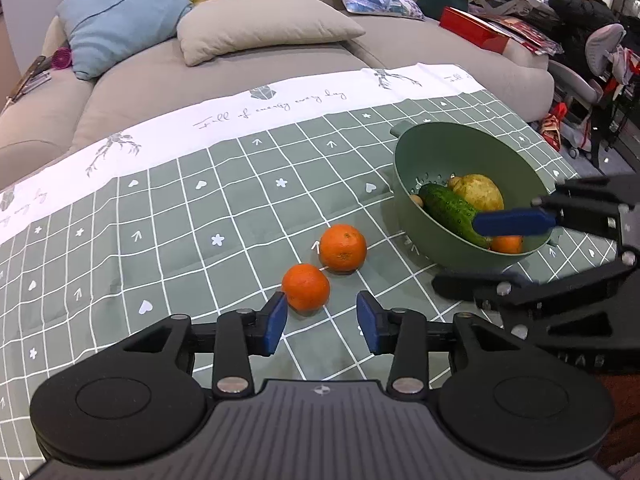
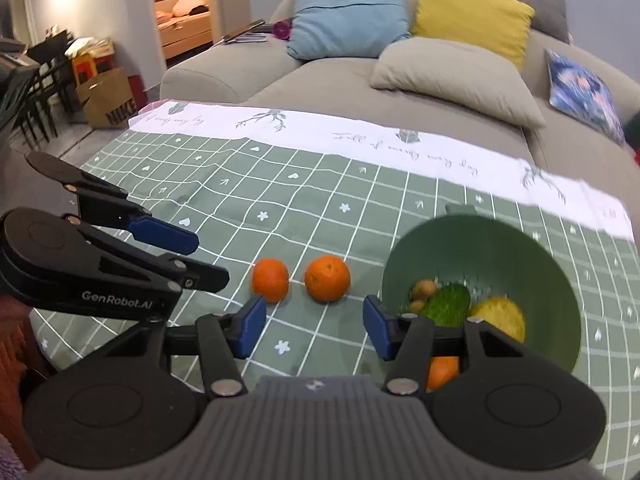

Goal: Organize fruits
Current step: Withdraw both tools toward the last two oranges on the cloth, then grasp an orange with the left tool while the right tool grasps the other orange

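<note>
- Hovering over the checked surface (image 1: 180,200), left gripper (image 1: 322,322) was released, nothing between its pads.
- Two oranges sat side by side: nearer orange (image 1: 306,287), farther orange (image 1: 343,247).
- Right gripper (image 2: 315,328) also released, empty.
- Green bowl (image 1: 416,152) held cucumber (image 1: 452,210), pear (image 1: 480,190), another orange.
</note>
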